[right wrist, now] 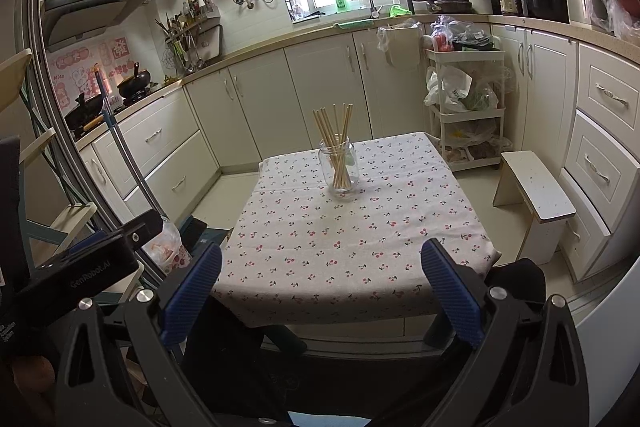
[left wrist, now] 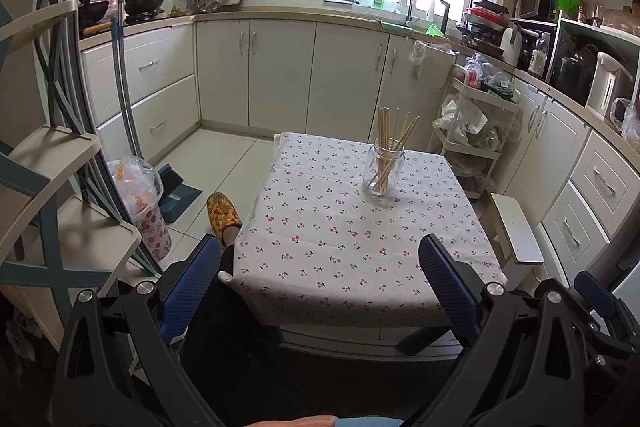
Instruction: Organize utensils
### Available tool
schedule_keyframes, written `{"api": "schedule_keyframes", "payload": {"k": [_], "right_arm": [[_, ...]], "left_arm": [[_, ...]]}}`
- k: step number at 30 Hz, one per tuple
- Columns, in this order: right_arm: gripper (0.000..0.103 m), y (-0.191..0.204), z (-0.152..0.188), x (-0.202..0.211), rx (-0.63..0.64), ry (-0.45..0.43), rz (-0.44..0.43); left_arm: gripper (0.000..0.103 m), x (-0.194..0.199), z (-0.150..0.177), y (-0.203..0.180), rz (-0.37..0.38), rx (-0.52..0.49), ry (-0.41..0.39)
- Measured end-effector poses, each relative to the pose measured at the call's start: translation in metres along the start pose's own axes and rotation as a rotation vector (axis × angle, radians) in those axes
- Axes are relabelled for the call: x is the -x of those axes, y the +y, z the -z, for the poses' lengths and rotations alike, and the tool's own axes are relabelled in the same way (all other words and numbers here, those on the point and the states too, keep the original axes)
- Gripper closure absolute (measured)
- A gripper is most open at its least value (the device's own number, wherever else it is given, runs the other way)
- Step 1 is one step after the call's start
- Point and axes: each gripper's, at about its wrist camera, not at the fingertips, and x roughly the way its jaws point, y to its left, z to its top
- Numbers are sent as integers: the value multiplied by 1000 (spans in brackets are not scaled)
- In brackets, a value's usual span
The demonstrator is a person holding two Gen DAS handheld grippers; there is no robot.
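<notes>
The left tool (left wrist: 320, 259) hangs at the near edge of the counter (left wrist: 320, 251) with its blue fingers (left wrist: 444, 275) spread wide and gripping nothing. Farther back on the cherry-print cloth, a glass jar (right wrist: 338, 167) stands upright, holding a bundle of wooden chopsticks (right wrist: 334, 131) that fan out above its rim. The right tool (right wrist: 322, 263) is likewise spread and empty, well short of the jar, with a white stool (right wrist: 536, 191) to its right.

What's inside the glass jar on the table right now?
A bundle of wooden chopsticks stands in the glass jar, leaning against its rim. Nothing else shows through the glass.
</notes>
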Motion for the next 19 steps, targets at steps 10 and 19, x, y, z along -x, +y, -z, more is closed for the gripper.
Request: {"api": "schedule_keyframes", "payload": {"k": [10, 19], "right_arm": [[7, 0, -1, 0, 2, -2, 0], [7, 2, 1, -1, 1, 0, -1]], "left_arm": [[8, 5, 3, -4, 7, -38, -34], [8, 0, 0, 1, 9, -17, -5]]}}
